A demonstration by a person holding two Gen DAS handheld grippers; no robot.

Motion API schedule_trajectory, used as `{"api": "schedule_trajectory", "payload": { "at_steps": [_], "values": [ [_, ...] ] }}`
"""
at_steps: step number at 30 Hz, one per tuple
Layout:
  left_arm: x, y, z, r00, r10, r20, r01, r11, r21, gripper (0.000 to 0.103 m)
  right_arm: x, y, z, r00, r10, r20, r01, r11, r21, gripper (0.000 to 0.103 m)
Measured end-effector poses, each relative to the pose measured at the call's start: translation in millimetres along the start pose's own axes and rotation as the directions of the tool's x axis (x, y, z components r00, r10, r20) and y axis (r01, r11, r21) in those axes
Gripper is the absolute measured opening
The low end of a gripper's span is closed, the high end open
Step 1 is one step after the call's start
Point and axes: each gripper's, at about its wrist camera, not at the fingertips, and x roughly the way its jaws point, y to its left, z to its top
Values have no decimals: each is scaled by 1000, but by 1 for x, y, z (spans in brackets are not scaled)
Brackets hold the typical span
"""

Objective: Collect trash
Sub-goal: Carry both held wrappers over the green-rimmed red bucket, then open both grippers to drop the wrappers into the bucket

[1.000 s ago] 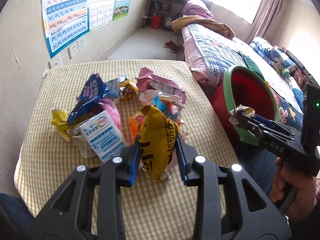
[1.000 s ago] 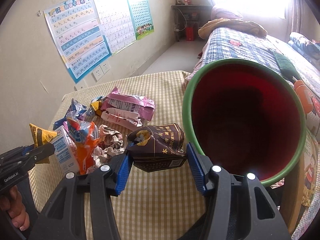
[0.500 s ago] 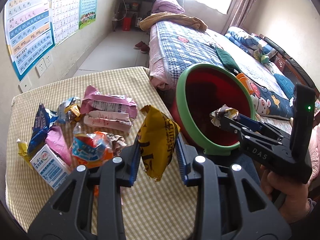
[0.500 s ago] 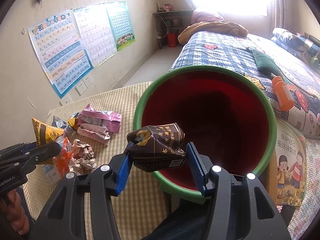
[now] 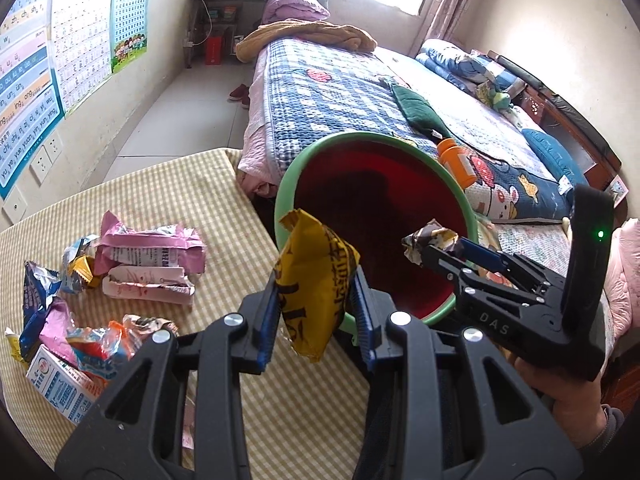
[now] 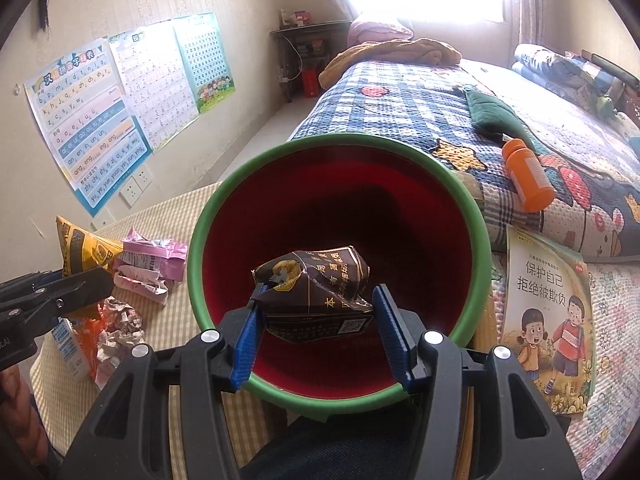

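Note:
My left gripper is shut on a yellow snack wrapper, held up at the near left edge of a red bin with a green rim. My right gripper is shut on a crumpled dark brown carton, which hangs in front of the open mouth of the bin. In the left wrist view the right gripper reaches in from the right over the bin. In the right wrist view the left gripper with the yellow wrapper shows at the left.
Several wrappers lie on the checked tablecloth: pink packets, a blue bag, an orange wrapper, a white-blue carton, crumpled paper. A bed with an orange bottle and a picture book lies right of the bin.
Both grippers have swung right, away from the trash pile toward the bin, each carrying its piece. The bin mouth now fills the middle of both views.

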Motion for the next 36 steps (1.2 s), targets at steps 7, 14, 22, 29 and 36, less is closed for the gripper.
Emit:
{"api": "schedule_trajectory", "payload": {
  "at_steps": [7,14,22,29,36],
  "values": [
    [17,-12,18,999,-32,-9,33,999,14,32,8,-12,-2,1000,-26,-8,26,1000,-10,52],
    [35,-24,33,998,-63,-28,64,998,26,32,16,-24,-6,1000,-24,-17,24,1000,7,52],
    [59,-34,39,995,-85,-61,86,996,24,33,24,-35,-3,1000,-12,-18,12,1000,18,52],
    [75,-31,42,994,-76,-77,77,997,10,33,26,-37,-4,1000,-13,-19,13,1000,10,52],
    [92,-32,43,992,-79,-103,80,997,4,33,29,-40,-5,1000,-16,-25,16,1000,5,52]
  ]
}}
